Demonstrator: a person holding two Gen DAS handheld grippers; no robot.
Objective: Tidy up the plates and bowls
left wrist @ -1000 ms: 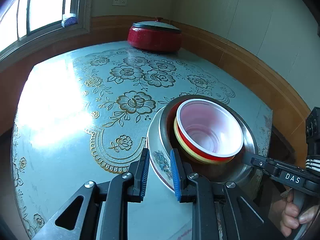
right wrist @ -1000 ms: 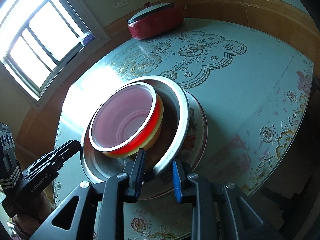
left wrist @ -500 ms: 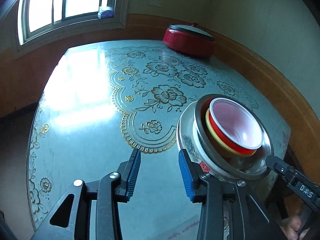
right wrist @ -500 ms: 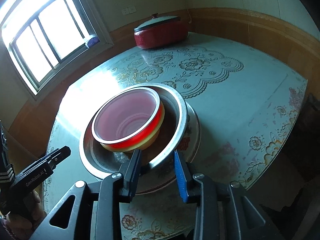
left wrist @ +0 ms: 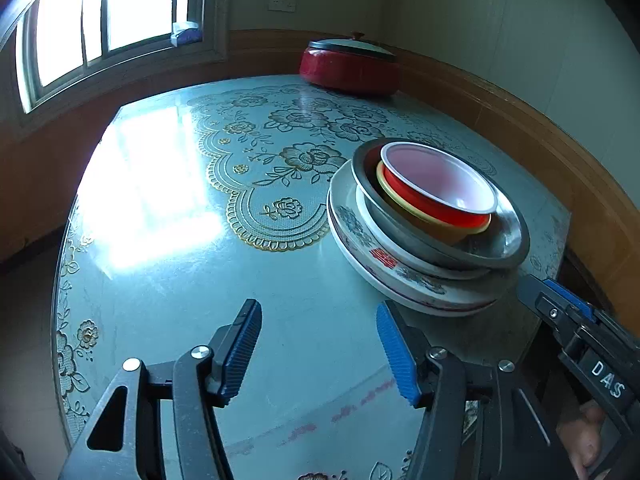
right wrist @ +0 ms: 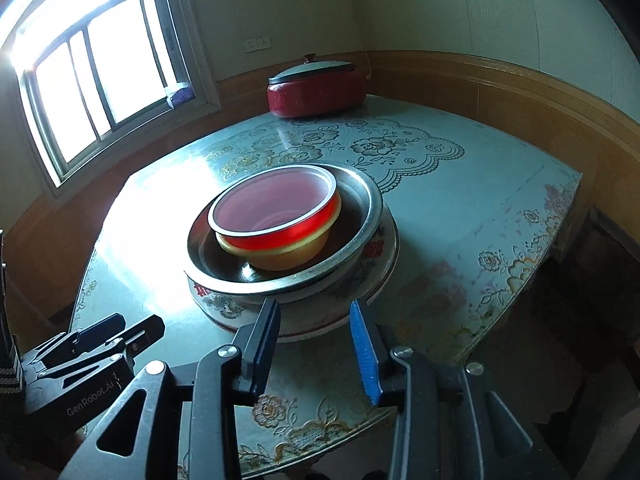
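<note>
The left gripper (left wrist: 318, 346) hangs over bare table (left wrist: 168, 240), its jaws spreading, nothing between them. The stack sits ahead of it and off to its right, clear of its blue pads. That stand-off suits a finished nest: nothing there needs a hold, so the jaws can part.

The stack runs widest at the bottom to narrowest at the top, which is why it stands steady. Counted from below:
- two plates (right wrist: 376, 252), flower-patterned, one inside the other, though the lower rim is partly hidden, so I cannot rule out a third;
- one steel bowl (right wrist: 360, 200) sitting in them;
- one yellow bowl (right wrist: 288, 254) inside the steel one;
- one red bowl (right wrist: 280, 232) with a white rim nested in the yellow.

Both small bowls lean toward the window side of the steel bowl, not centred.

The right gripper (right wrist: 314, 334) is just before the near edge of the plates, its jaws also opening. The rim lies beyond its tips; the pads press on nothing. By my reading it has let go of the stack.

Far beyond both grippers, by the wall, stands one red pot (right wrist: 316, 90) with a lid, no part of the nest. The sorting looks about done; only centring the small bowls might remain.
</note>
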